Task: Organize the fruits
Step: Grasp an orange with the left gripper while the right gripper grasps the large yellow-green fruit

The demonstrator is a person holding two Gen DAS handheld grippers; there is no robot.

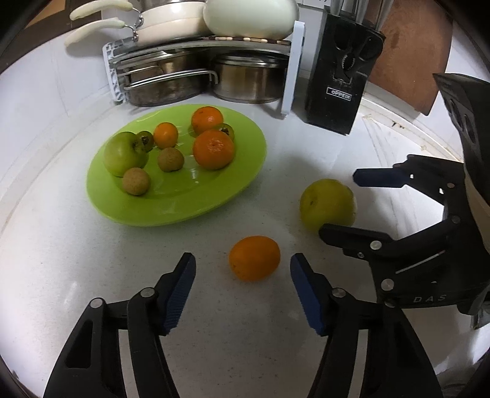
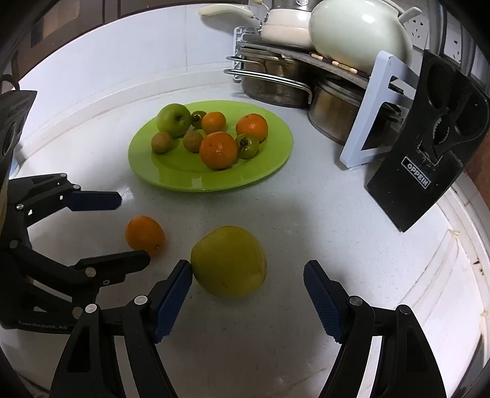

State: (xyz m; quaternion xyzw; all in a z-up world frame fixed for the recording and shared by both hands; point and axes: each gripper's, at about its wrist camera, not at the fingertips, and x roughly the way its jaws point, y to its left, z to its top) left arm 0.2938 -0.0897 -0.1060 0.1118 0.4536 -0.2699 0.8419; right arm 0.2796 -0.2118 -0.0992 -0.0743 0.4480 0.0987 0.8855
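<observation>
Behind, on white counter [image 1: 61, 245]: black knife block [image 1: 340, 79] upright at right; white rack [image 1: 199, 49] sheltering steel pots [image 1: 248, 79], carrying cream pans [image 1: 171, 24] and pale round kettle [image 2: 358, 33].

Four oranges [image 1: 254, 258], two apples [image 1: 327, 204]

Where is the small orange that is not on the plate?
The small orange lies on the white counter between the open left gripper's fingers, beside the yellow-green fruit, nearer the cameras than the green plate.
</observation>
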